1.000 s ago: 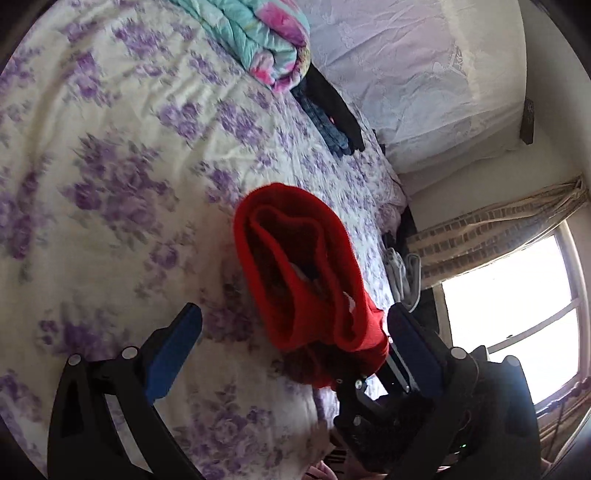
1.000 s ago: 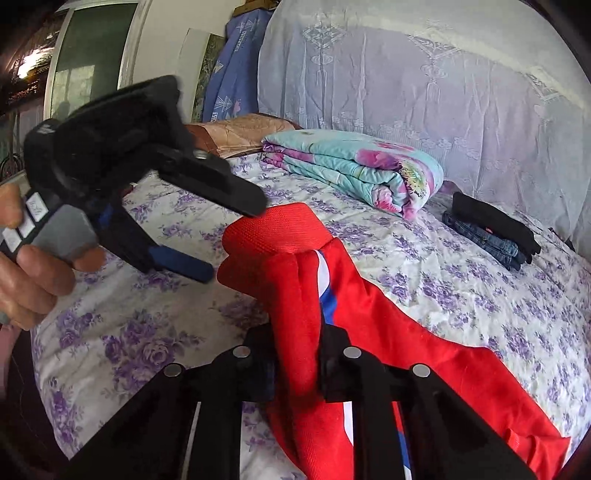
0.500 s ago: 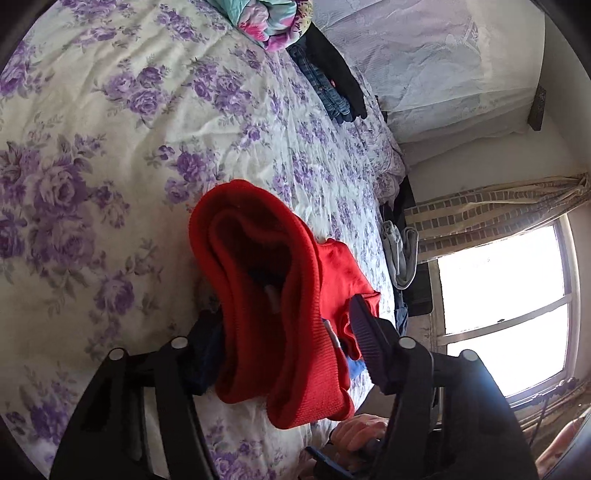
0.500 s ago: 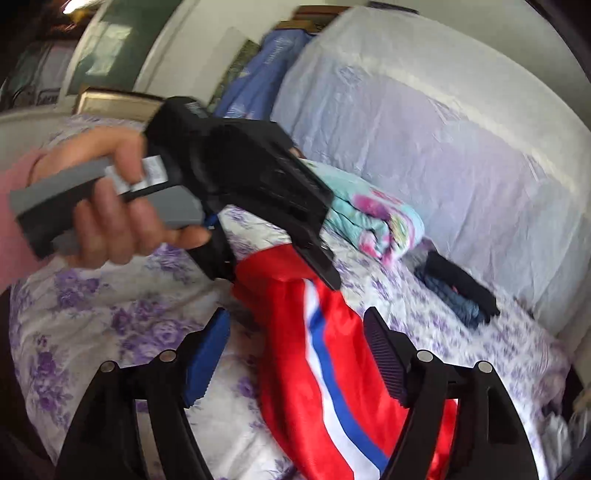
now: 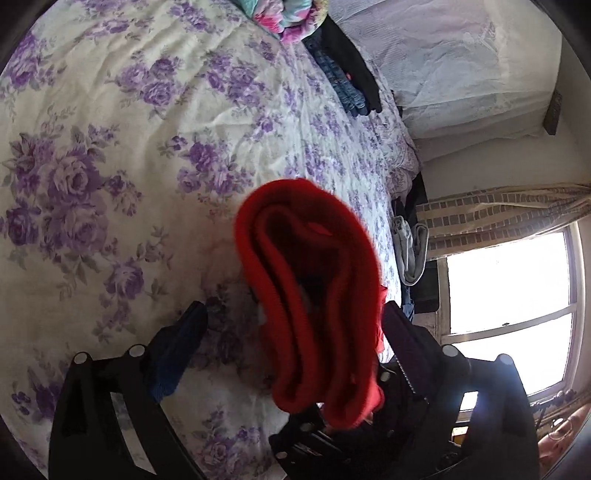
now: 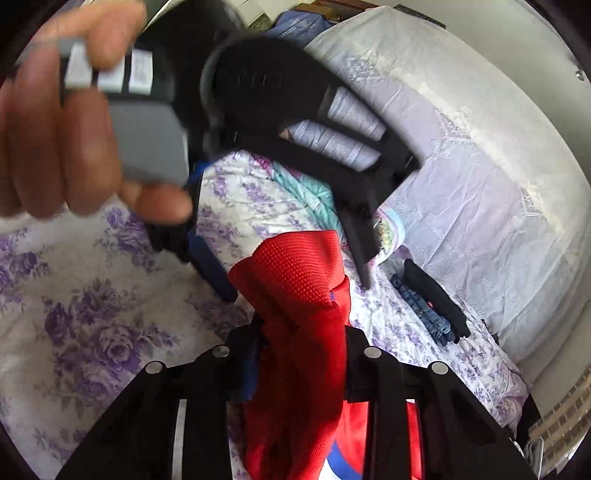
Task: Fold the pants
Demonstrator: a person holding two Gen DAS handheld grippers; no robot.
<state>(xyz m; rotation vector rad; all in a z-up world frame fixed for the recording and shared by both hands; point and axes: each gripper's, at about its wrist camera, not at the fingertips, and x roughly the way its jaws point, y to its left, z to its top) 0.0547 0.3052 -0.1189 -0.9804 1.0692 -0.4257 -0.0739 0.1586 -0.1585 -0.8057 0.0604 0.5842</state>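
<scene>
The red pants point(image 6: 295, 295) were lifted above the bed point(image 5: 110, 166), which carried a cream sheet printed with purple flowers. The right gripper point(image 6: 295, 365) was clamped on the bunched red fabric: both black fingers pressed against the cloth from either side, and the fabric rose between them into a folded, ribbed band at the top. Below the grip, the pants hung down toward the sheet, and a blue and white side stripe point(image 6: 340, 461) showed at the lower edge of the right wrist view.

The left gripper point(image 5: 295, 321) stood with its fingers apart. The folded waistband point(image 5: 310, 295) lay between them, close against the right-hand finger and clear of the blue-padded left-hand finger point(image 5: 177, 354). Whether that nearer finger touched the cloth could not be told. In the right wrist view the left gripper point(image 6: 295, 273) appeared from the side, held by the person's left hand point(image 6: 74, 129) on its grey handle, with its fingers reaching down on both sides of the red band.

Farther up the bed lay a folded floral quilt point(image 5: 284, 14) and, just beside it, a stack of dark folded clothes point(image 5: 347, 74). A pale lace-covered headboard point(image 6: 480, 166) stood behind them. A bright window point(image 5: 509, 314) with a patterned curtain point(image 5: 498, 214) was at the right of the left wrist view
</scene>
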